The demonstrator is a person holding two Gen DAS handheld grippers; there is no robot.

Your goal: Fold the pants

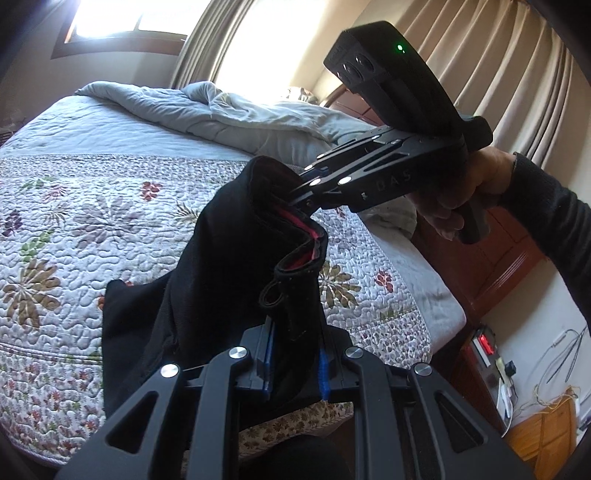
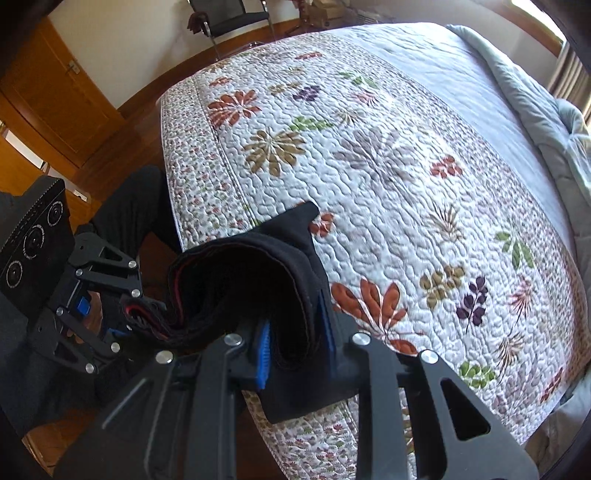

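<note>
The black pants (image 1: pixel 221 258) with a red inner lining hang between my two grippers above the near edge of the bed. My left gripper (image 1: pixel 295 354) is shut on one end of the waistband. My right gripper (image 1: pixel 301 192) shows in the left wrist view, shut on the other end, higher and farther in. In the right wrist view my right gripper (image 2: pixel 299 339) is clamped on the pants (image 2: pixel 251 273), and the left gripper (image 2: pixel 122 314) holds the waistband at the left. The legs drape down onto the quilt.
The bed carries a white floral quilt (image 1: pixel 92 221), also seen in the right wrist view (image 2: pixel 406 184), and a rumpled grey duvet (image 1: pixel 221 110) at its head. A wooden nightstand (image 1: pixel 491 362) stands right of the bed. A chair (image 2: pixel 229 18) and wooden door (image 2: pixel 55 92) lie beyond.
</note>
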